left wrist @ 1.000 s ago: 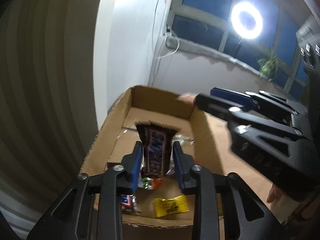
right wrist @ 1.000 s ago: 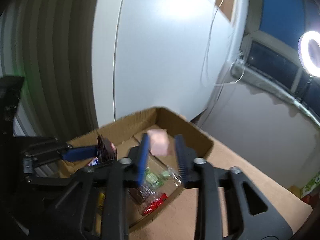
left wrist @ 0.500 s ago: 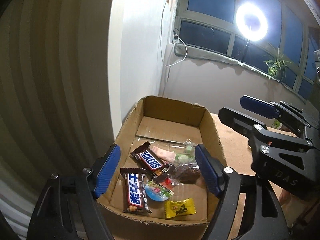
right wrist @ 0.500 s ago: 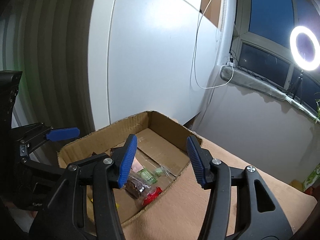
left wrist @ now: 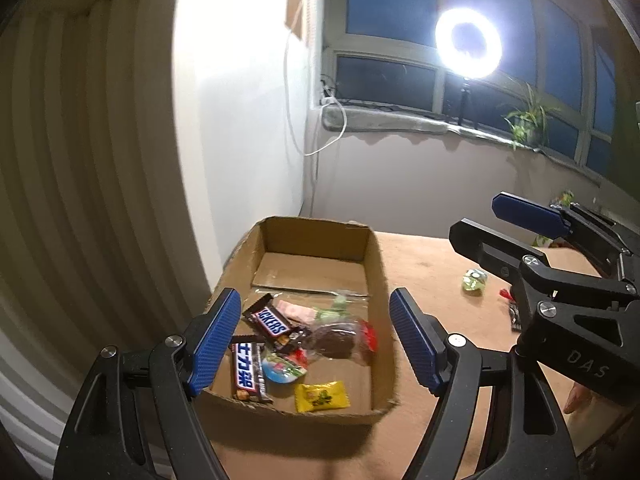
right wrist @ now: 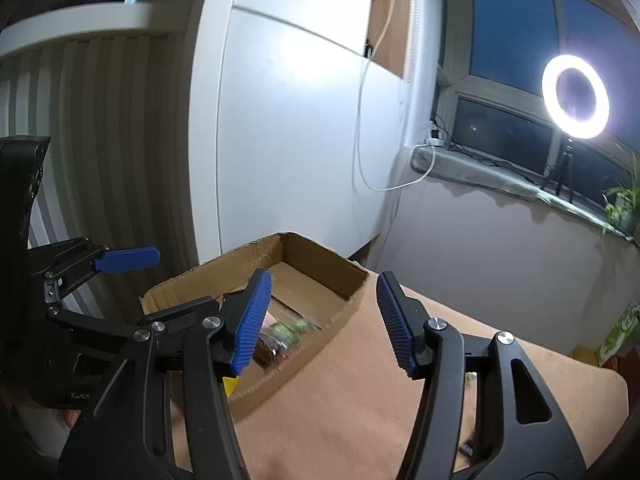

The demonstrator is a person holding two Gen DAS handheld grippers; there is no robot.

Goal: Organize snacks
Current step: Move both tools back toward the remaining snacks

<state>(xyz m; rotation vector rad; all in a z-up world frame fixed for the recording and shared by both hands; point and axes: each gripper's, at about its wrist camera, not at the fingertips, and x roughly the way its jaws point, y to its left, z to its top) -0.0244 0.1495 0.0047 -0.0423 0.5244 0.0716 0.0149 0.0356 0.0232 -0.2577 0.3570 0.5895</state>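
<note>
While the cardboard box (left wrist: 376,280) rests on the tan table (left wrist: 440,272), the left gripper (left wrist: 316,340) is held above its near end with the jaws spread wide apart and nothing between them. Inside the box, a Snickers bar (left wrist: 271,321) is seen lying flat near the middle, with a second chocolate bar (left wrist: 246,376) bearing blue-and-white lettering placed at its 7 o'clock side. A round blue-and-green packet (left wrist: 283,369) is found just beside that bar, and a yellow candy (left wrist: 322,396) lies at 6 o'clock, close to the near wall. A dark cookie in clear wrap (left wrist: 336,340) is set toward 3 o'clock of the Snickers bar, touching a red wrapper (left wrist: 370,338). A pink packet (left wrist: 296,310) and a clear bag with green pieces (left wrist: 340,304) are seen further back.

Outside the box, at about 3 o'clock from it, a green candy (left wrist: 475,280) is left on the table, well apart from the box.

The right gripper (right wrist: 324,320) is held over the box's right wall, its jaws likewise parted and empty. From the right wrist view, only part of the box (right wrist: 320,256) contents can be made out. A ring light (left wrist: 468,42) is lit by the window.
</note>
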